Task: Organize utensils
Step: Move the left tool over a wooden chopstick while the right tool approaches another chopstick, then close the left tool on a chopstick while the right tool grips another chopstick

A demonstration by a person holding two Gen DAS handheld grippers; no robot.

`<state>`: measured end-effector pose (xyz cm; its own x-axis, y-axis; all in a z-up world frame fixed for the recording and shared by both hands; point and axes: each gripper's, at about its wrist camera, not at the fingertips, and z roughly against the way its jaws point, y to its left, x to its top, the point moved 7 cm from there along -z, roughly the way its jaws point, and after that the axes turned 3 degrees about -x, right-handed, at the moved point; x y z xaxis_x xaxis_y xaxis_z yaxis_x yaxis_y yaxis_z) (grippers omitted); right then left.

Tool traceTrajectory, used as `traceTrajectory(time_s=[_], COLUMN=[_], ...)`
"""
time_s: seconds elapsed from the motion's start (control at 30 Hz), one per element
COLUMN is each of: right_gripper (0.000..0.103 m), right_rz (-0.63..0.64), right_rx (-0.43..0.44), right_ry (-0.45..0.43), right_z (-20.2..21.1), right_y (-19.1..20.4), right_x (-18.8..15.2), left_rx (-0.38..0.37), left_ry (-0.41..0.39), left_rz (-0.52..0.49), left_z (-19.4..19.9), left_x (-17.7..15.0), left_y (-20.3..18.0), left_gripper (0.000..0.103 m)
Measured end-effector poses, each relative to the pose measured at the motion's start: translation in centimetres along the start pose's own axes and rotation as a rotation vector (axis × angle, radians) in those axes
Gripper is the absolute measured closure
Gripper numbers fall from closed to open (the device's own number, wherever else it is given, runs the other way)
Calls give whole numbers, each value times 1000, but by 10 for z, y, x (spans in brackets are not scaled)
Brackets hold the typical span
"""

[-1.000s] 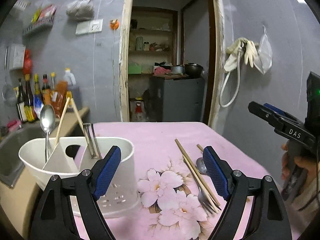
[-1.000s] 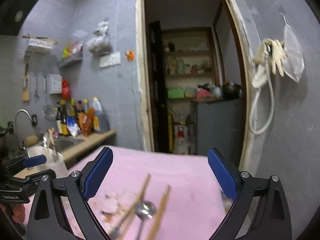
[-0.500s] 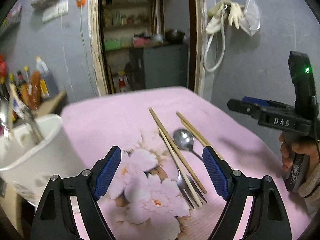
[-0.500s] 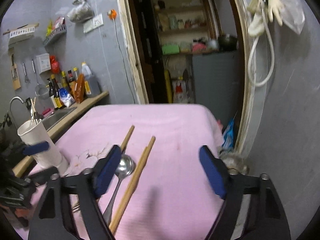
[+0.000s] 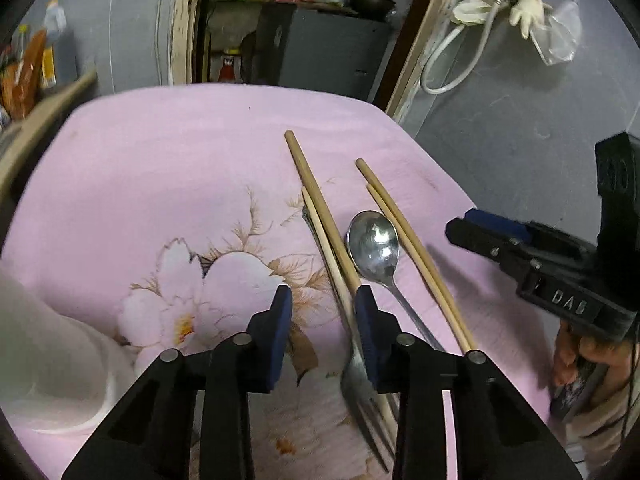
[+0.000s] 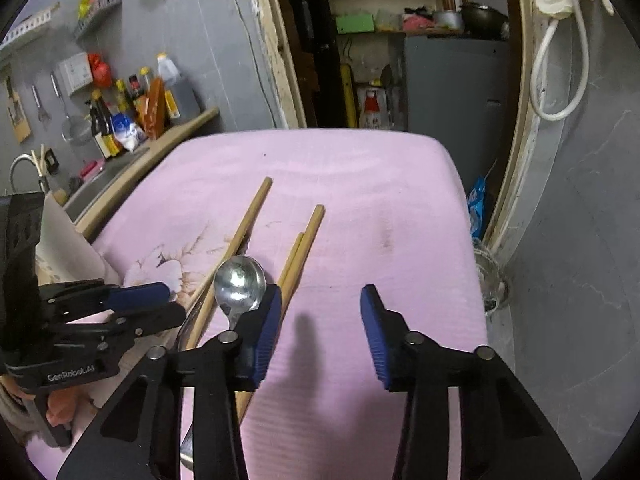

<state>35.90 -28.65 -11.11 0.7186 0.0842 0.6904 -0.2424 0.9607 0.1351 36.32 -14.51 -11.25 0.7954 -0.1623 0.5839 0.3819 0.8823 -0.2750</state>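
Note:
On the pink flowered cloth [image 5: 160,152] lie two pairs of wooden chopsticks [image 5: 320,216] [image 5: 404,240], a steel spoon [image 5: 374,246] between them and a fork [image 5: 360,392] partly under the left pair. My left gripper [image 5: 323,304] points down just left of the left pair. Its jaws are closing with only cloth between them. In the right wrist view my right gripper [image 6: 320,304] hovers right of the spoon [image 6: 240,280] and the nearer chopstick pair [image 6: 304,240]. Its jaws are closing too, on nothing. Each gripper shows in the other's view [image 6: 176,302] [image 5: 460,224].
A white utensil holder [image 5: 40,340] stands at the left of the table, also visible behind the left gripper [image 6: 60,248]. Beyond it runs a counter with bottles [image 6: 132,108] and a sink. An open doorway [image 6: 380,60] and a grey wall bound the far and right sides.
Both grippers have tipped downward and dropped closer to the utensils on the cloth. Both sets of jaws have narrowed a lot. The white holder has slid to the left view's edge.

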Motion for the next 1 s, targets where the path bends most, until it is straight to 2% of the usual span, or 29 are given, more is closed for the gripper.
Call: traceTrajectory(time_s=[0.2, 0.43, 0.67, 0.83, 1.0], right_gripper=[73, 74, 74, 75, 78], right_rz=[22, 24, 50, 69, 75], right_rx=[1, 22, 23, -6, -37], right_ry=[43, 56, 86, 95, 111], right_z=[-9, -11, -19, -23, -32], right_y=[3, 4, 14, 17, 16], right_x=[-2, -3, -3, -1, 4], left_rx=[-30, -61, -55, 0, 9], left_ry=[11, 3, 0, 3, 26], left_rz=[14, 41, 52, 52, 40], left_z=[-3, 0, 4, 5, 0], left_x=[2, -1, -2, -5, -6], left_y=[4, 5, 8, 10, 9], left_gripper=[88, 96, 97, 100, 100])
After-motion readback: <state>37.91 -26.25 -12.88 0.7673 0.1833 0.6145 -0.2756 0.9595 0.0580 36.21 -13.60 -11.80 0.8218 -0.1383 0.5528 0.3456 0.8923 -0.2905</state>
